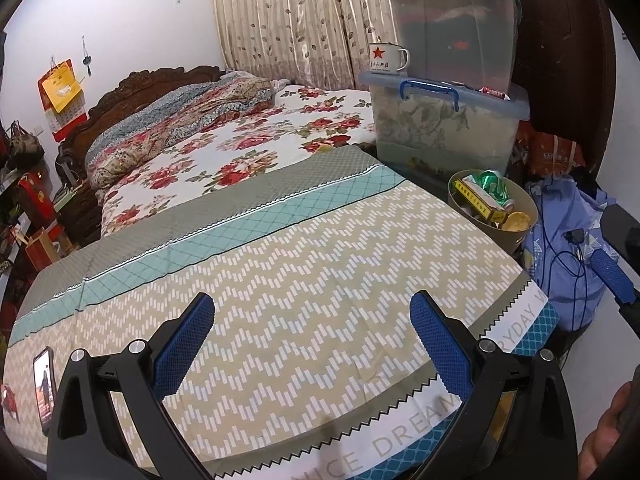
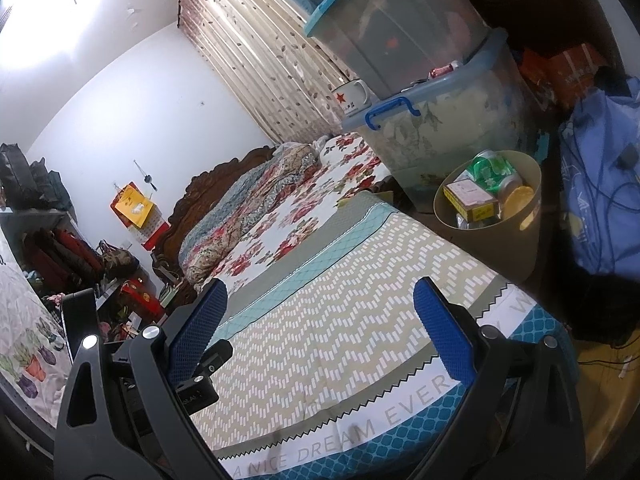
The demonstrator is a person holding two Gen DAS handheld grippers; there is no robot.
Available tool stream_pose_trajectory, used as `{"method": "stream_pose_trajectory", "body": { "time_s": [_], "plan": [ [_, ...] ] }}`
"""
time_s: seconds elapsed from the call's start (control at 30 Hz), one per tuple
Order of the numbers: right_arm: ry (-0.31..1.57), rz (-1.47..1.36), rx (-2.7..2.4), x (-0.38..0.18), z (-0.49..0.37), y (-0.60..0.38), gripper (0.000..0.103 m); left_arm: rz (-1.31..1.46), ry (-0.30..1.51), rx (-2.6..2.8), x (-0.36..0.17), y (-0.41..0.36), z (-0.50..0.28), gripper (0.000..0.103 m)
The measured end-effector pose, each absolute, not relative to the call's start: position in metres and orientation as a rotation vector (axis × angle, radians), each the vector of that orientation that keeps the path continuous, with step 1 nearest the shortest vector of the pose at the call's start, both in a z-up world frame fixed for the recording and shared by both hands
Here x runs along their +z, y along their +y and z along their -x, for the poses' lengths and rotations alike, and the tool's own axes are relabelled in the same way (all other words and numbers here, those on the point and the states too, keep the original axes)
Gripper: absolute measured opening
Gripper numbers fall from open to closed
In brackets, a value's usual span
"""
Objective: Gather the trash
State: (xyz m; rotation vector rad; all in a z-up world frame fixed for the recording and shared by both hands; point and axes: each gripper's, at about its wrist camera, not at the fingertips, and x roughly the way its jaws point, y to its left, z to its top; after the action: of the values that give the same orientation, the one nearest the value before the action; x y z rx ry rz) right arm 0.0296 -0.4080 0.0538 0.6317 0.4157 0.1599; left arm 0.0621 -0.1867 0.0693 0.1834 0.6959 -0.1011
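Both grippers empty, jaws spread wide: left gripper (image 1: 314,344) and right gripper (image 2: 322,334) hover over the near end of the bed, above the zigzag-pattern bedsheet (image 1: 320,248), nothing between the blue pads. The trash sits already in the beige wastebasket (image 2: 484,240), which stands off the bed's far right corner, below the stacked clear storage bins (image 1: 448,120). Inside it: a crushed green can (image 2: 490,172), a yellow-edged flat box (image 2: 472,196) lying tilted across the rim with its long axis running roughly left-right, and a round yellow disc-like item (image 2: 518,196) at the right edge. The bin lies ahead and to the right of both grippers; in the right wrist view it looks closer, so the right gripper seems the nearer one. No loose trash is visible on the sheet between the fingers; a phone (image 1: 43,384) lies at the far left, likely not trash. Collecting looks about done, unless leftovers sit out of view.
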Motion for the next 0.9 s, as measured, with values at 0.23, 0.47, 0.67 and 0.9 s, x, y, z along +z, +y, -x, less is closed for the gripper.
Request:
{"method": "stream_pose_trajectory", "body": {
  "time_s": [0.23, 0.47, 0.67, 0.9],
  "plan": [
    [0.417, -0.633, 0.159, 0.0532, -0.0304, -0.4081, 0.093, -0.185, 0.692, -0.11, 0.0705, -0.1875, -0.0614, 0.094],
    [0.421, -0.636, 0.161, 0.0505, -0.0305, -0.4086, 0.093, -0.159, 0.702, -0.132, 0.0722, -0.1856, -0.0625, 0.094],
    [0.425, -0.635, 0.165, 0.0486, -0.0313, -0.408, 0.093, -0.155, 0.706, -0.132, 0.0705, -0.1843, -0.0625, 0.094],
    [0.427, -0.634, 0.166, 0.0481, -0.0305, -0.406, 0.093, -0.152, 0.72, -0.126, 0.0668, -0.1831, -0.0645, 0.094]
  ]
}}
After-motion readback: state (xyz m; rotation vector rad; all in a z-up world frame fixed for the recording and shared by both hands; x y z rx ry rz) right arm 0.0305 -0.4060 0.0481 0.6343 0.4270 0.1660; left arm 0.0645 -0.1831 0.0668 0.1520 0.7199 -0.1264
